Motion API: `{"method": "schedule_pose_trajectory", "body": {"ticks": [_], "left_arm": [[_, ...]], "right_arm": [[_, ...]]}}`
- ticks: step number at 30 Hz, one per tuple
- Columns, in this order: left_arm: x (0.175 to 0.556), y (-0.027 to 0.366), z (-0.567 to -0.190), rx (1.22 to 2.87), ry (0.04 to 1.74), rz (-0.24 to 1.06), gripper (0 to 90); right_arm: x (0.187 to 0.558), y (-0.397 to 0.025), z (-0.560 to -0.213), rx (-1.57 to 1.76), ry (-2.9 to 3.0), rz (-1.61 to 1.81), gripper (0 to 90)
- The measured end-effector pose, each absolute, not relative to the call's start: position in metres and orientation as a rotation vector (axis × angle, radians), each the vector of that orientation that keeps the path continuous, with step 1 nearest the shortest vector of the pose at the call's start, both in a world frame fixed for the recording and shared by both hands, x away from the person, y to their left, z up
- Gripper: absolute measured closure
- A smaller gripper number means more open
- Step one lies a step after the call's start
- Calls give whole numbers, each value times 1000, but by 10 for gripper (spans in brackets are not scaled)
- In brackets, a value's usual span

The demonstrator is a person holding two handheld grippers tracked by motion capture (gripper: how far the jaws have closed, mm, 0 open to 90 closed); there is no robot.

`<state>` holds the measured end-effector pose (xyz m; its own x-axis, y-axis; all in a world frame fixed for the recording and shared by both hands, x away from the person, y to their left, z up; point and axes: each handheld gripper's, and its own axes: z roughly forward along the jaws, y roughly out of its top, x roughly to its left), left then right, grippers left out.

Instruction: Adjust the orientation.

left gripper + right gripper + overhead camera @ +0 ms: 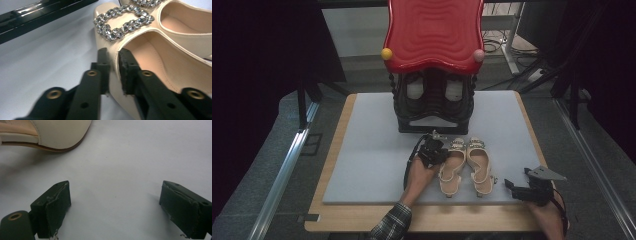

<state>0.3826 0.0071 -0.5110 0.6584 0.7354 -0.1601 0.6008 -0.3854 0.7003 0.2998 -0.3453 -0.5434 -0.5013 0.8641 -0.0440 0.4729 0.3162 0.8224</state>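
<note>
Two cream shoes with jewelled buckles lie side by side on the grey mat (372,165). My left gripper (435,150) (115,56) is shut on the side wall of the left shoe (453,166) (150,50), one jaw inside and one outside, just behind its buckle (123,22). The right shoe (480,167) (50,135) lies free beside it. My right gripper (515,186) (115,202) stands open over bare mat to the right of that shoe, with nothing between its fingers.
A black shoe rack (434,107) under a red wavy top (434,32) stands at the back of the mat and holds dark shoes. The mat lies on a wooden table (362,220). Metal rails (282,175) run along both sides.
</note>
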Motion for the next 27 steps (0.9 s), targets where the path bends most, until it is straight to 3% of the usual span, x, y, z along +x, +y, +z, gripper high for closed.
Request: {"method": "schedule_pose_trajectory", "body": {"ticks": [9,27], "left_arm": [[383,21,-512,2051,1027,183,882],[366,71,-476,1937,1046,302,882]], "right_arm": [[300,-345,-543,1180,2104,1071,97],[300,-345,-543,1180,2104,1071,97]]}}
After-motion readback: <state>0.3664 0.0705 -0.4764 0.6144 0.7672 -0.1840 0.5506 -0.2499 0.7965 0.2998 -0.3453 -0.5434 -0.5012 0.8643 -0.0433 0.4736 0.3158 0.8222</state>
